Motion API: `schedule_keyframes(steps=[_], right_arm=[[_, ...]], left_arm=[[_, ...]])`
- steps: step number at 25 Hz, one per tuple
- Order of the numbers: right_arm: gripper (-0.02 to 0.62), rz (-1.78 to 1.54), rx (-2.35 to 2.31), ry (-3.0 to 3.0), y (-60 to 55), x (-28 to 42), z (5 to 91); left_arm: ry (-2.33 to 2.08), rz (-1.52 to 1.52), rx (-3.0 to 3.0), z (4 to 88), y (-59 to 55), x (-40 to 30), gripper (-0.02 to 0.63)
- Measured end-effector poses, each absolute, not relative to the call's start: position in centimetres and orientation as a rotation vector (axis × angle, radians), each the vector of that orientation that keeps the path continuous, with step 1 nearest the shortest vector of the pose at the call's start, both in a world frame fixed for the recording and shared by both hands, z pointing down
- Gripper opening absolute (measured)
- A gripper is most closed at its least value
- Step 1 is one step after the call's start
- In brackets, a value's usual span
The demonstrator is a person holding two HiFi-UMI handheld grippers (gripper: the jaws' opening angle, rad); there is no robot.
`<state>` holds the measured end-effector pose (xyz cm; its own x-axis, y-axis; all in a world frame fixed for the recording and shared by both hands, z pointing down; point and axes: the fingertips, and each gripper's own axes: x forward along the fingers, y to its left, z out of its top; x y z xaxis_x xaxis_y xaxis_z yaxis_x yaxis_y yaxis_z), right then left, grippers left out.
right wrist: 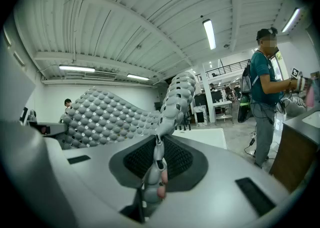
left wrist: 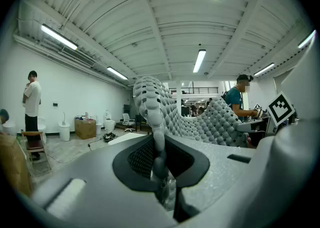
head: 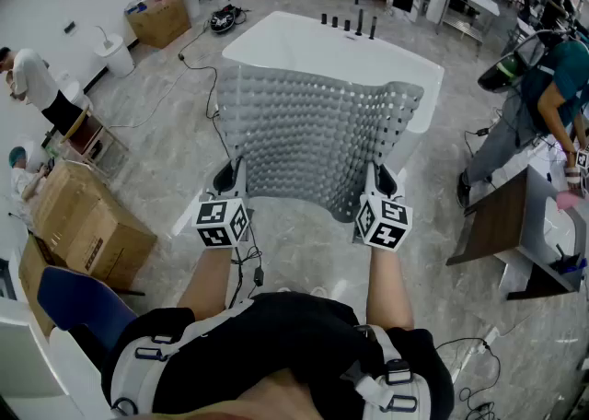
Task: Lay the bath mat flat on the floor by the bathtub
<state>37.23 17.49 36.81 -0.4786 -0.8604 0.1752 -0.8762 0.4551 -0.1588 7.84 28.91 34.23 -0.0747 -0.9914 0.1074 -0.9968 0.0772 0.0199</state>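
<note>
Grey marbled floor (head: 166,133), white bathtub (head: 313,40) at far side. Holding studded bath mat (head: 317,137) aloft before it, left gripper (head: 230,179) and right gripper (head: 382,180) pinched narrow on near corners. Could fold under if lowered unevenly.

One grey studded bath mat (head: 313,137); one white bathtub (head: 304,40); two grippers, the left gripper (head: 230,177) and the right gripper (head: 382,180), each bearing one marker cube; three bystanders: person in white (head: 32,77), person in teal cap (head: 18,165), person in teal shirt (head: 552,87); one white bin (head: 115,54); one blue chair (head: 78,303).
</note>
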Motion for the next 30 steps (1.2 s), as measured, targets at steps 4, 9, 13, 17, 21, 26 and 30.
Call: schedule_keyframes(steps=[4, 9, 13, 17, 21, 26, 30], right_arm=[[0.052, 0.340, 1.588, -2.611, 17.5, 37.0, 36.5], [0.052, 0.288, 1.599, -2.615, 17.8, 35.9, 36.2], [0.052, 0.271, 1.597, -2.613, 17.8, 35.1, 35.7], [0.052, 0.270, 1.596, -2.611, 17.6, 34.3, 35.5], [0.052, 0.250, 1.588, -2.609, 18.0, 32.4, 35.5], [0.052, 0.199, 1.592, -2.594, 18.8, 30.6, 35.7], [0.052, 0.187, 1.609, -2.589, 19.4, 29.3, 35.8]], left_arm=[[-2.221, 0.064, 2.058, 34.1, 29.1, 7.5, 0.037], [-2.219, 0.052, 2.059, 34.1, 29.3, 6.7, 0.037], [-2.220, 0.041, 2.061, 33.7, 29.4, 6.0, 0.037], [-2.218, 0.029, 2.071, 33.4, 29.2, 5.4, 0.037], [-2.213, 0.023, 2.075, 33.5, 29.5, 3.8, 0.037], [-2.189, 0.018, 2.090, 33.9, 29.9, 2.1, 0.037], [-2.162, 0.046, 2.119, 34.4, 30.2, 1.1, 0.037]])
